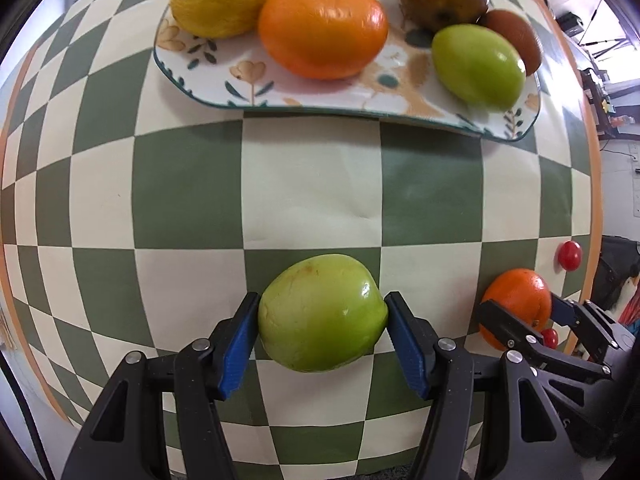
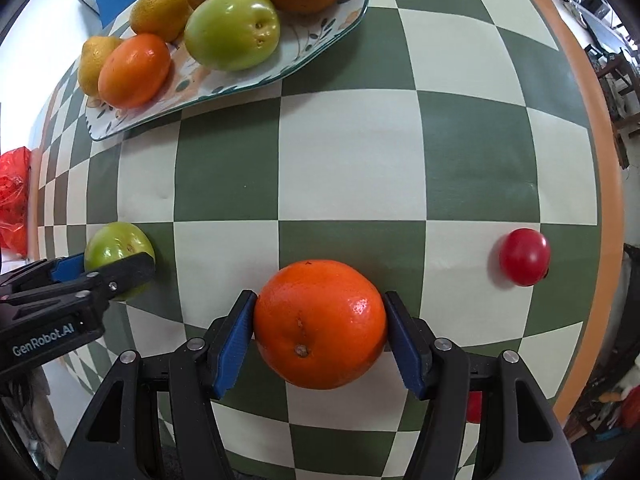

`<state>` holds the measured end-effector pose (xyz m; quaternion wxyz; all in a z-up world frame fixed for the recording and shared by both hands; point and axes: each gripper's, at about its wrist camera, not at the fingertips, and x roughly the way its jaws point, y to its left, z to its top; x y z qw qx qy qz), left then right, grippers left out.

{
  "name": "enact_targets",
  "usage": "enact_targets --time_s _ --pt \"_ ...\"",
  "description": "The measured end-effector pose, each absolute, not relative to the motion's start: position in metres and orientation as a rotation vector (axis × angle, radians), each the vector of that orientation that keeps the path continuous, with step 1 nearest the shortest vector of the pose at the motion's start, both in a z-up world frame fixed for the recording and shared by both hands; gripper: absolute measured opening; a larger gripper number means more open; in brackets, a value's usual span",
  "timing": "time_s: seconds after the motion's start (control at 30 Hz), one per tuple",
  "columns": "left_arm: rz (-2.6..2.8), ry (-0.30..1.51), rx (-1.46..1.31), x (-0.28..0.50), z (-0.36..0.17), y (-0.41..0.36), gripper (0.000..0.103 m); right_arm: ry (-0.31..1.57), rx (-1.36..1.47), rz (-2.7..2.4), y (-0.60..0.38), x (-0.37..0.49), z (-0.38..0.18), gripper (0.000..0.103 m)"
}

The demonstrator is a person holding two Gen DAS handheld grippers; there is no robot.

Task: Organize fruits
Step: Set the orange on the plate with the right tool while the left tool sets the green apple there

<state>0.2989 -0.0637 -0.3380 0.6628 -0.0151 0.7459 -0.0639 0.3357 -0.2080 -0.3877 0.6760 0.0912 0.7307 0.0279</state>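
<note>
Blue pads of the left tongs point(image 1: 322, 320) pinch a green fruit point(image 1: 322, 314) across its middle, while the right tongs point(image 2: 320, 322) squeeze an orange point(image 2: 320, 322) the same way, both low over the checkered surface point(image 1: 312, 184). Both fruits look firm, smooth and probably slippery, so the widest girth suits best. Farther ahead of the tongs sits the floral plate point(image 1: 248, 80), already loaded with fruit.

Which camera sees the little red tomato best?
The right wrist view. There the red tomato sits big and whole on the checkered tablecloth, right of the orange in the right gripper. In the left wrist view it is tiny, far off at the right edge.
</note>
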Motion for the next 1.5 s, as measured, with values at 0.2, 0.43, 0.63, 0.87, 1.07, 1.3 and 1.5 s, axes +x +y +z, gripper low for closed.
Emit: enact_targets --time_s 0.2,0.43,0.63,0.87,1.07,1.3,1.5 --pt "-0.172 1.620 -0.059 0.312 -0.296 -0.056 0.060 1.615 0.309 0.115 -0.207 0.350 -0.369 0.065" --pt "-0.212 1.512 -0.162 0.366 -0.220 -0.029 0.060 1.476 0.424 0.224 -0.198 0.413 -0.301 0.065" --pt "-0.207 1.474 -0.113 0.458 -0.212 -0.023 0.060 1.445 0.317 0.247 -0.167 0.476 -0.292 0.065" --pt "-0.194 1.604 -0.017 0.530 -0.261 -0.023 0.060 1.513 0.369 0.212 -0.152 0.474 -0.330 0.065" --pt "-0.236 1.754 0.016 0.549 -0.304 -0.033 0.060 1.526 0.471 0.158 -0.155 0.458 -0.350 0.065" --pt "-0.244 1.814 0.055 0.549 -0.327 -0.034 0.061 1.503 0.552 0.106 -0.172 0.455 -0.359 0.065" --pt "-0.243 1.820 0.080 0.547 -0.331 -0.035 0.061 1.506 0.559 0.104 -0.167 0.454 -0.353 0.065"
